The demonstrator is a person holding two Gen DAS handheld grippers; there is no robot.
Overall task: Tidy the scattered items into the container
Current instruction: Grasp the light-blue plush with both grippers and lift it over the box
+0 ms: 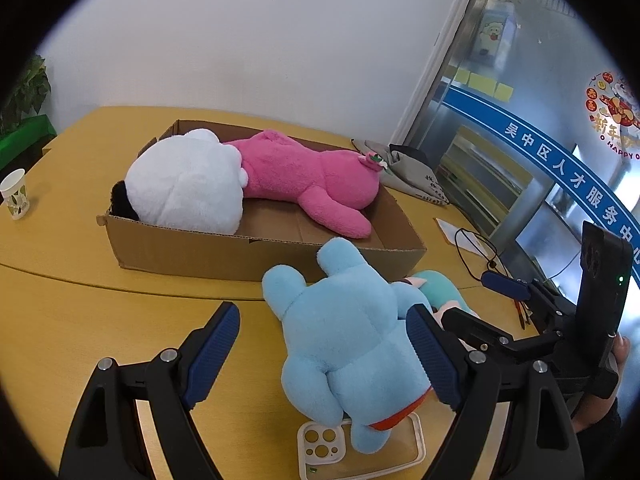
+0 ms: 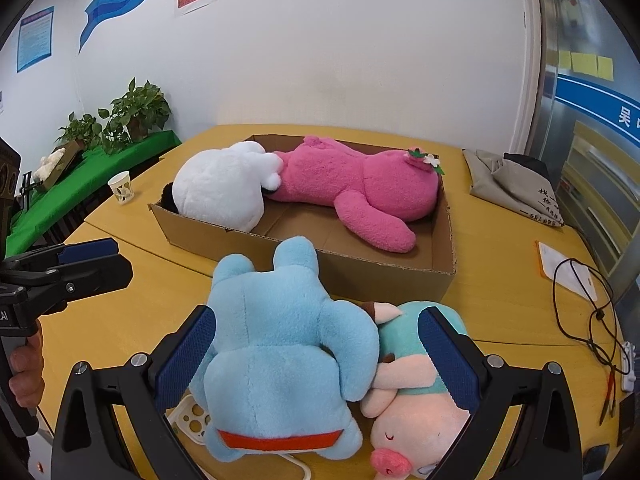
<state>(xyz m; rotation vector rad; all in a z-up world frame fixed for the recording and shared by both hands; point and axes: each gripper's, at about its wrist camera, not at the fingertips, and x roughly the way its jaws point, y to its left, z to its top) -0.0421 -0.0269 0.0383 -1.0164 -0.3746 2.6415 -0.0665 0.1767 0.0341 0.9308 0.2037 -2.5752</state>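
A light blue plush toy (image 2: 280, 364) lies face down on the yellow wooden table (image 1: 80, 320), just in front of the cardboard box (image 1: 256, 254), its lower end resting on a clear phone case (image 1: 320, 446). Tucked against its side lies a pink pig plush in a teal hood (image 2: 412, 392), also on the table outside the box. Inside the box, a white plush (image 1: 188, 186) and a pink plush (image 1: 312, 178) lie side by side. The left gripper (image 1: 324, 354) hangs with jaws spread wide, the blue toy partly between them, its right pad right against the toy's flank and its left pad clear. The right gripper (image 2: 316, 360) is spread around both toys, unclenched. A paper cup (image 1: 15, 194) stands well to the left, and a grey cloth bag (image 2: 516, 188) lies beyond the box.
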